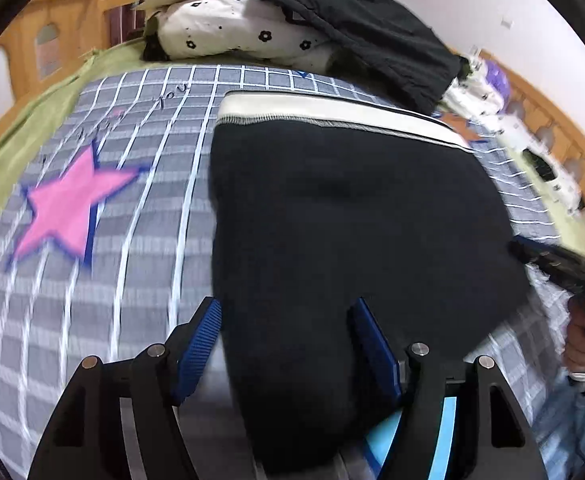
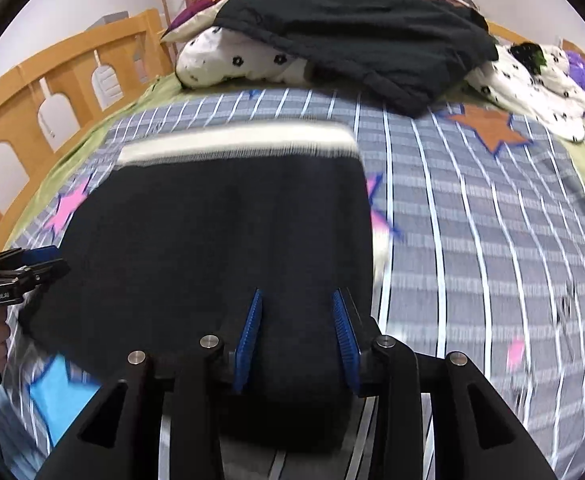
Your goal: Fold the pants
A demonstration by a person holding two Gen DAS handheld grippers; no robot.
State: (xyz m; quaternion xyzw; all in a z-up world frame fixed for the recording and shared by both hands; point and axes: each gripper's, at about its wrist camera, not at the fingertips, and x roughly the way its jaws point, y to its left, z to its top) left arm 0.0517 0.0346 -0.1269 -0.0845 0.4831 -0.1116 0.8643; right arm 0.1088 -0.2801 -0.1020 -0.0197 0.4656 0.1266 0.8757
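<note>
The black pants lie on the bed over its grey checked cover, filling the centre and lower middle of both wrist views, with the white waistband at the far end, toward the top of the frame. Their long axis seems to run from the bottom of the frame up to that waistband, so the waist points away from the cameras and toward the pillows and the heap of dark clothes at the head of the bed. The left claw stands open, its blue pads straddling the near fold of cloth without pinching it; the right claw is likewise spread, its pads apart on either side of the near edge. The step in hand looks like taking hold of this near end to carry it toward the waistband. Done well, both claws should close on the full thickness of cloth at matching points, lift together, and keep the side edges in line so the fold lands square.
</note>
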